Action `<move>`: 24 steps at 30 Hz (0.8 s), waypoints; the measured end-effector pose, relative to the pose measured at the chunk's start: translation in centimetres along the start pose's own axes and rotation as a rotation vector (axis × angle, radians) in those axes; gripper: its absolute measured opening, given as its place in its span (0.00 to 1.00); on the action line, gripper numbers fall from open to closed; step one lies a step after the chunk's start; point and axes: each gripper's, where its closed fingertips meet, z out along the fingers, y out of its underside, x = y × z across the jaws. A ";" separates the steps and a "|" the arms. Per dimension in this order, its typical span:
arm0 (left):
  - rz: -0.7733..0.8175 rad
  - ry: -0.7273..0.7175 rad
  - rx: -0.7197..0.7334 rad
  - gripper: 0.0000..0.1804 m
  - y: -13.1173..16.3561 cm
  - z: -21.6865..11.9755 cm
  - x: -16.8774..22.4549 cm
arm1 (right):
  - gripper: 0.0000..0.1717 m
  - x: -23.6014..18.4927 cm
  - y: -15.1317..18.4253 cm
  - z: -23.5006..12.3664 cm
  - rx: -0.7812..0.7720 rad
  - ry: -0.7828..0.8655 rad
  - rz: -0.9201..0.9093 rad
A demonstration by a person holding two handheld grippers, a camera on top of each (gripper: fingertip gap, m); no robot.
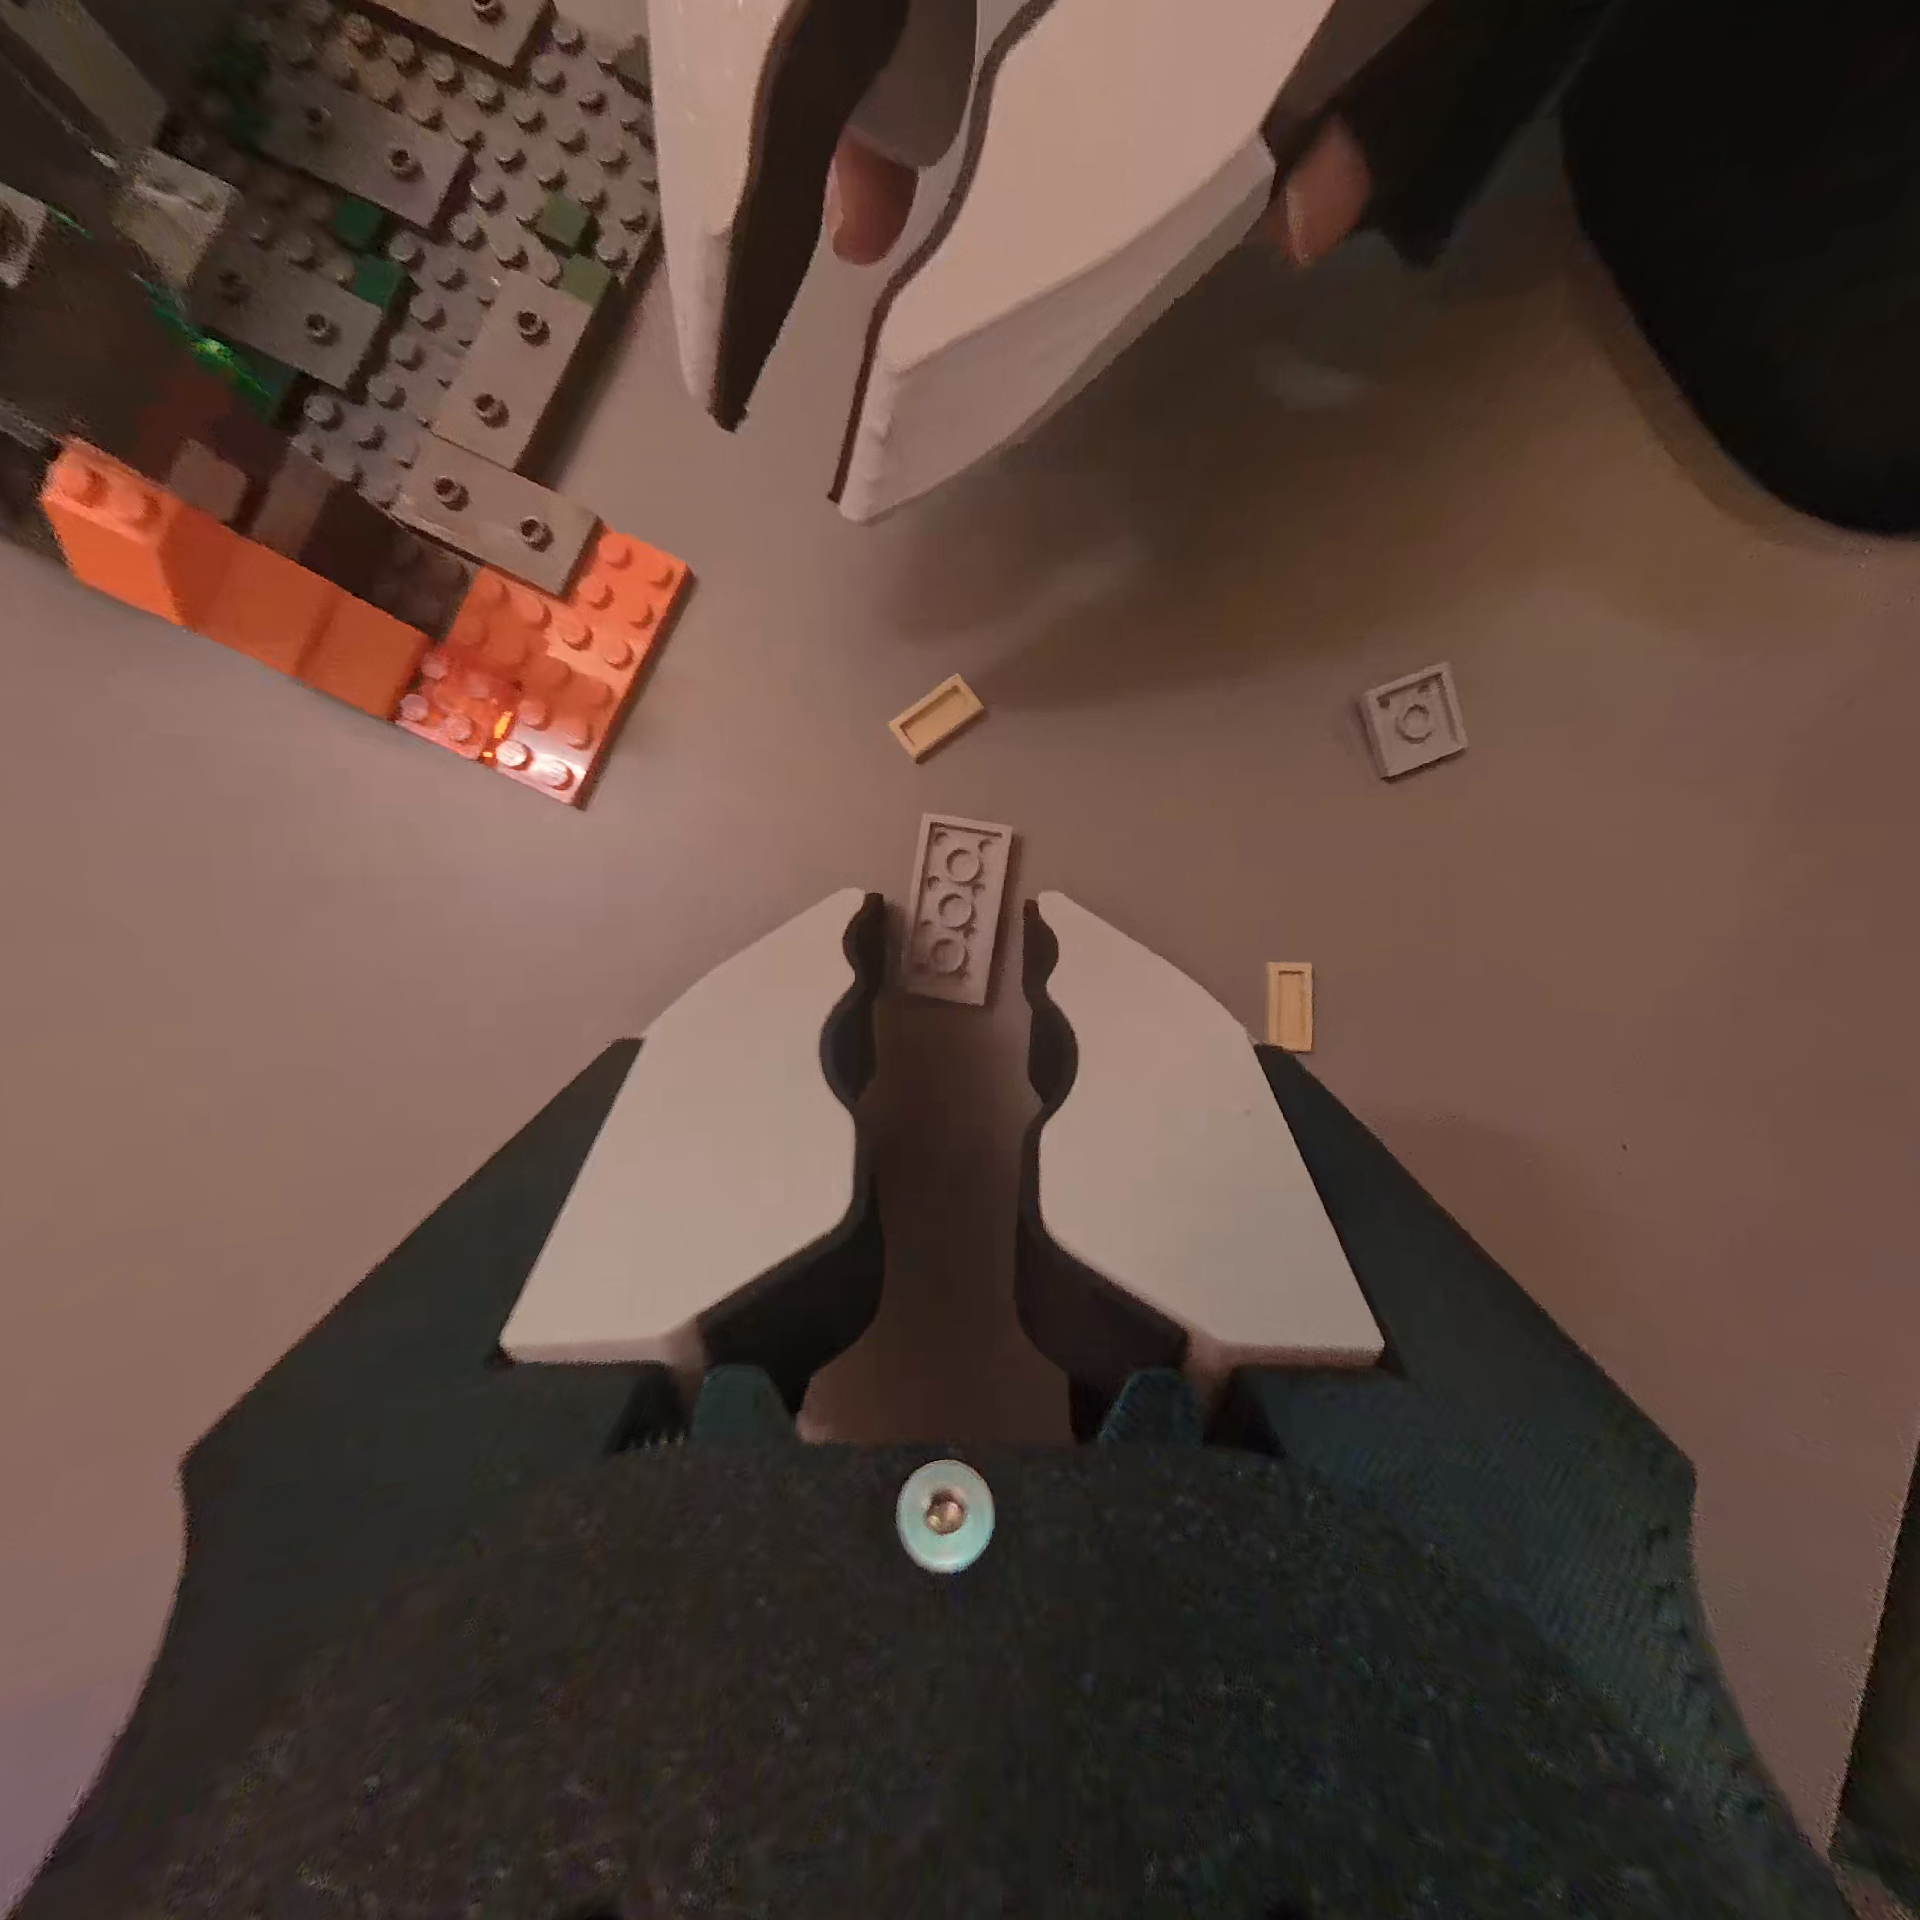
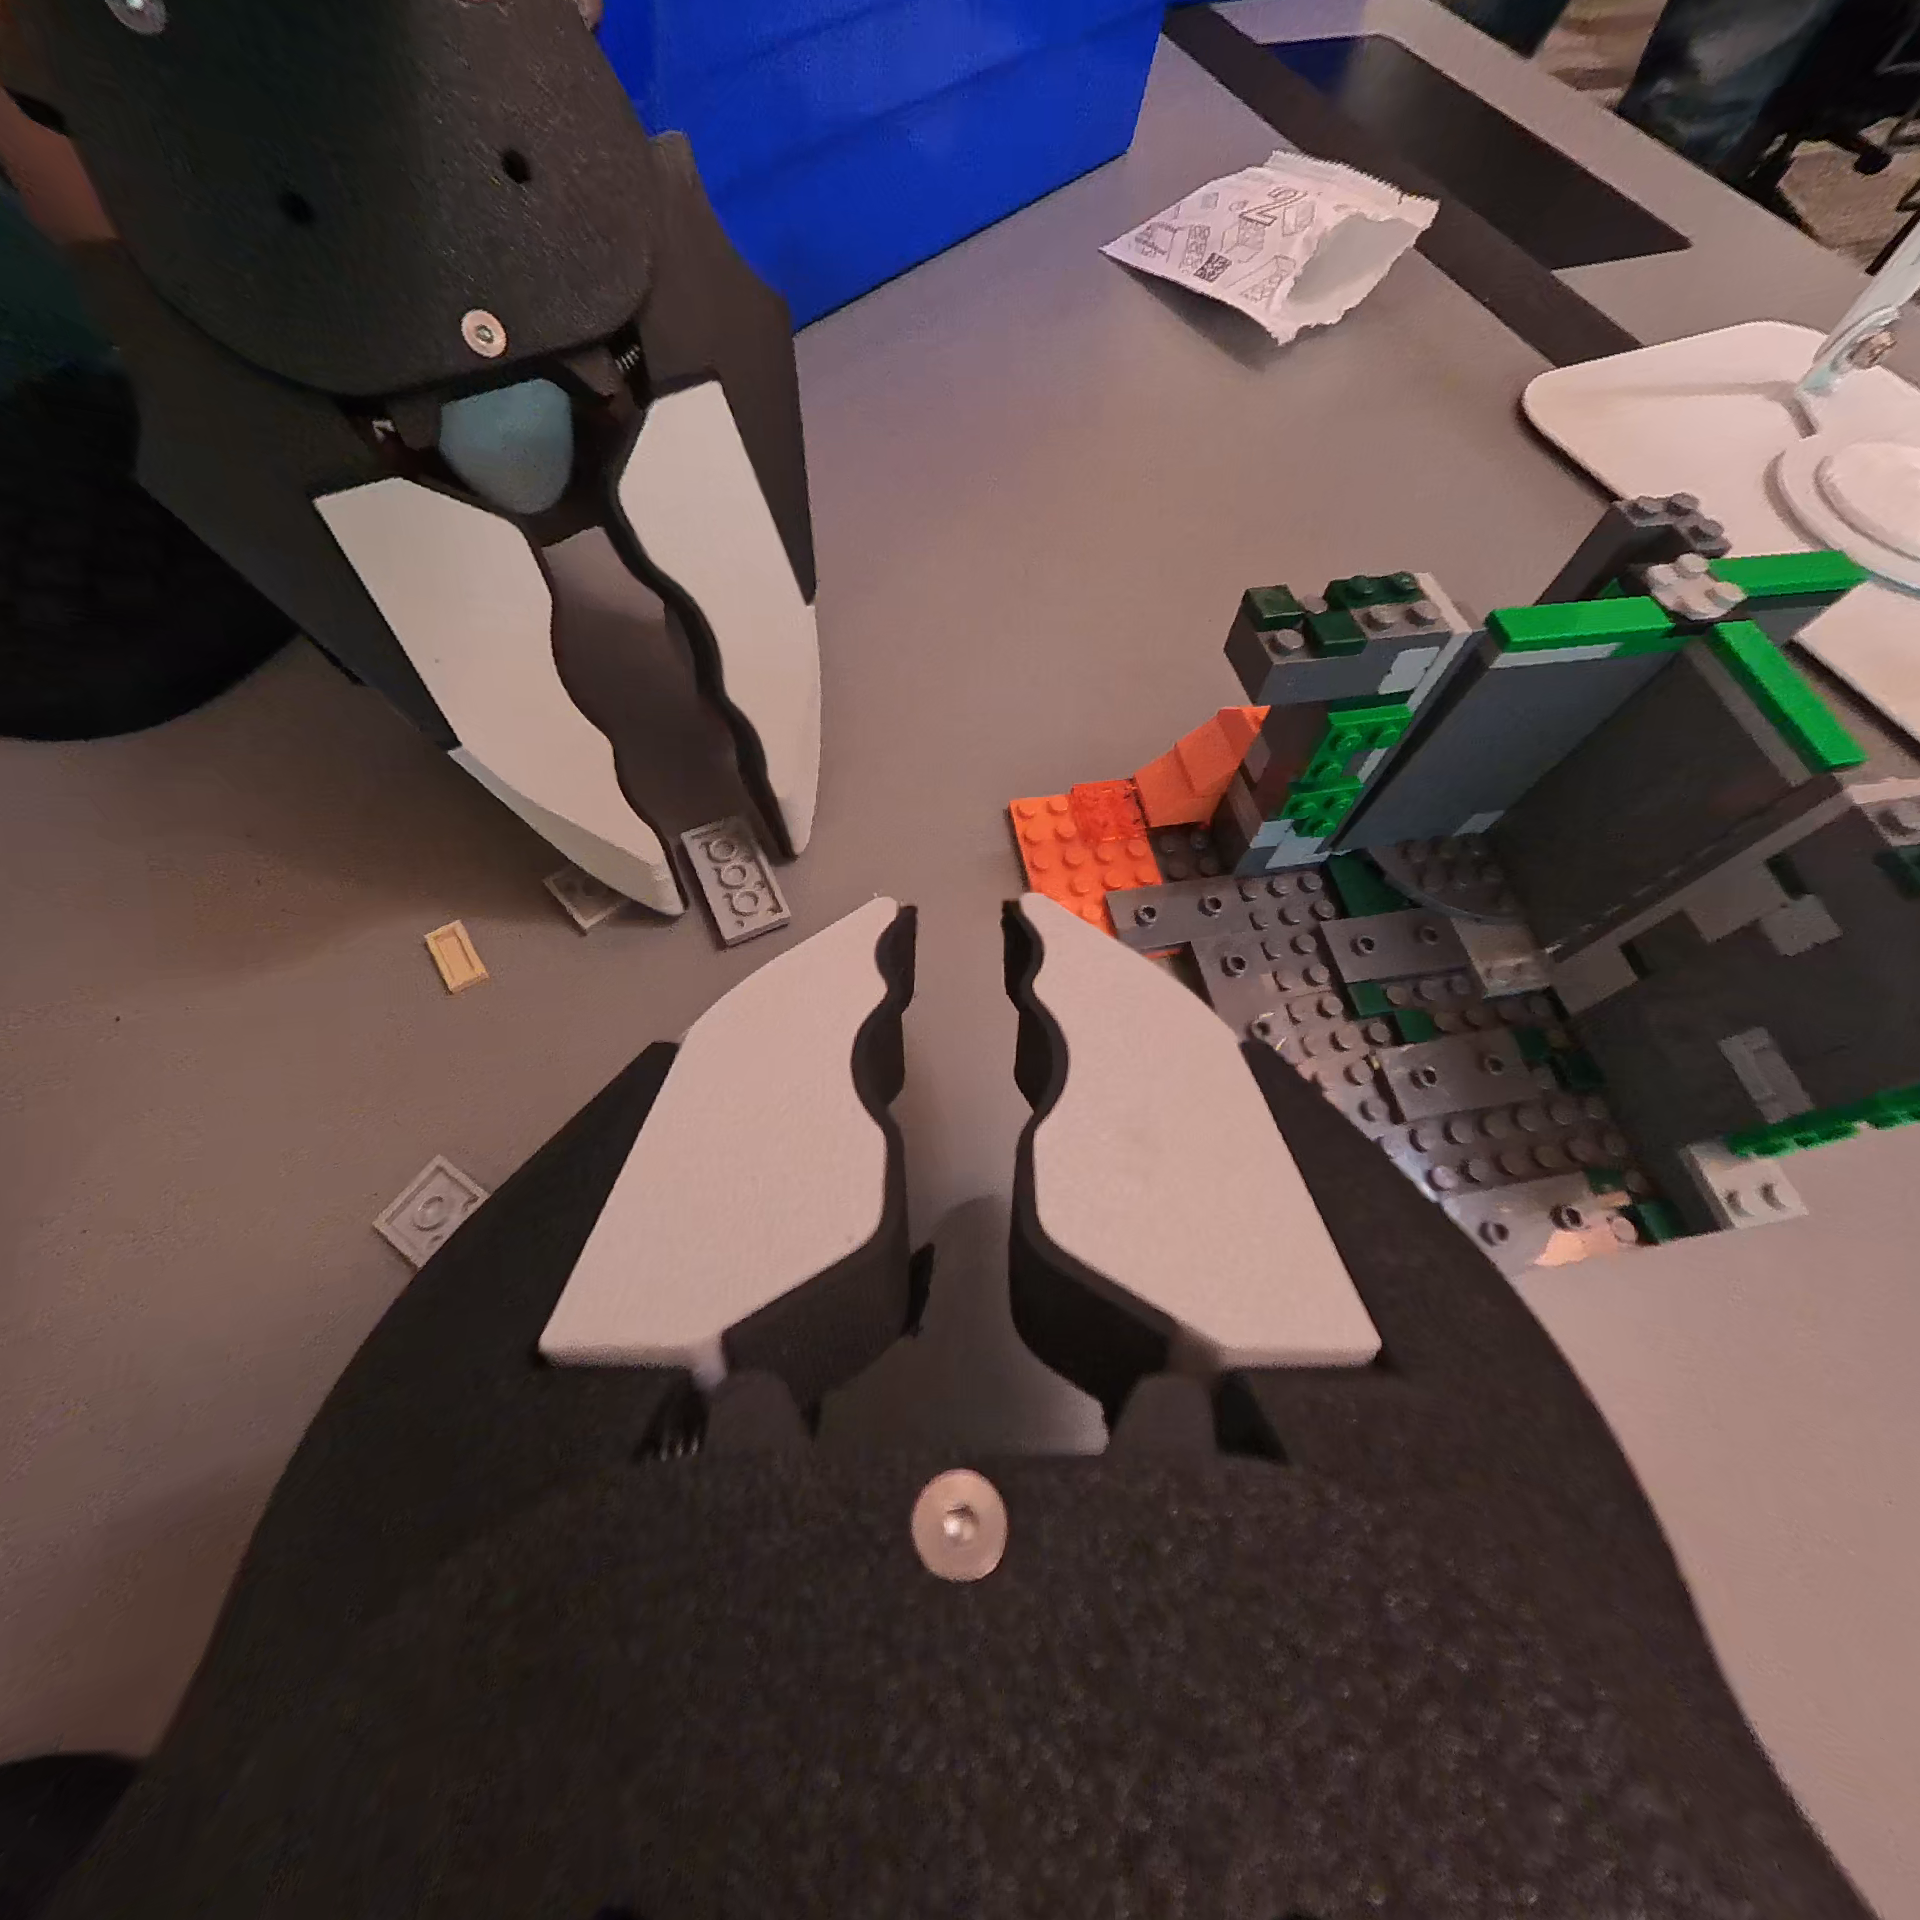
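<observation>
Down on the grey table (image 1: 312, 987), a grey plate (image 1: 956, 909) is straddled by the left gripper (image 1: 954, 914), jaws parted with gaps at both pads; the right gripper (image 2: 958, 914) is held open and bare beside the brick model (image 2: 1507, 935), a tan tile (image 1: 1288, 1003) nearby

The table (image 2: 1039, 520) is smooth, matt grey. Both grippers (image 1: 954, 914) (image 2: 958, 925) have grainy, rough black plastic bodies, smooth matt pale-grey fingers (image 2: 769, 1122) and a shiny metal screw (image 2: 958, 1525). The studded brick model (image 2: 1455, 987) is hard plastic, its clear orange piece (image 2: 1112, 808) glossy. The loose grey plate (image 1: 958, 912) looks matt. The crinkled packet (image 2: 1278, 239) looks like paper. The blue bin (image 2: 883, 135) is smooth plastic.
</observation>
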 end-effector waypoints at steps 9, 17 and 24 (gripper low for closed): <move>0.014 -0.081 0.033 0.09 0.0 -2.5 -0.5 | 0.11 -2.1 1.7 0.7 -0.142 -0.073 0.000; -0.106 -0.346 0.207 0.09 1.6 -14.2 -3.5 | 0.12 -2.9 3.3 1.9 -0.354 -0.020 -0.086; -0.317 -0.555 0.205 0.09 8.3 -21.6 -8.1 | 0.04 -3.5 3.4 2.2 -0.464 -0.099 0.011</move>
